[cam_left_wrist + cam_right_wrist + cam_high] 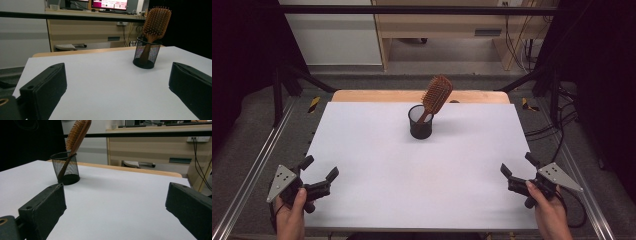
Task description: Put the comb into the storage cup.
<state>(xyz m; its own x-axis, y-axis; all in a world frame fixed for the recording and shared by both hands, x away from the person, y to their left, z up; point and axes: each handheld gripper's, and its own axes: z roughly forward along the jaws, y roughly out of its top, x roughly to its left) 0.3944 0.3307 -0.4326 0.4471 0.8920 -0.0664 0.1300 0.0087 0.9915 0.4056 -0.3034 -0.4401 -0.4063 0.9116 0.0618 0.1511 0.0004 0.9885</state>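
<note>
High view shows our left hand-held gripper (321, 172) and right hand-held gripper (517, 171) wide open at the table (362, 150) corners, holding nothing; the hairbrush (436, 95) leans handle-down in the mesh cup (420, 123), far from both.

A flat white table sheet (412, 165) is laid over a light wooden board (377, 96), whose far edge is left showing. Behind it, a pale wooden desk (437, 25) is seen, crossed by a black horizontal bar (412, 10). Lit monitors (110, 3) are set on the desk, and dark cables (524, 50) are hung beside it.
</note>
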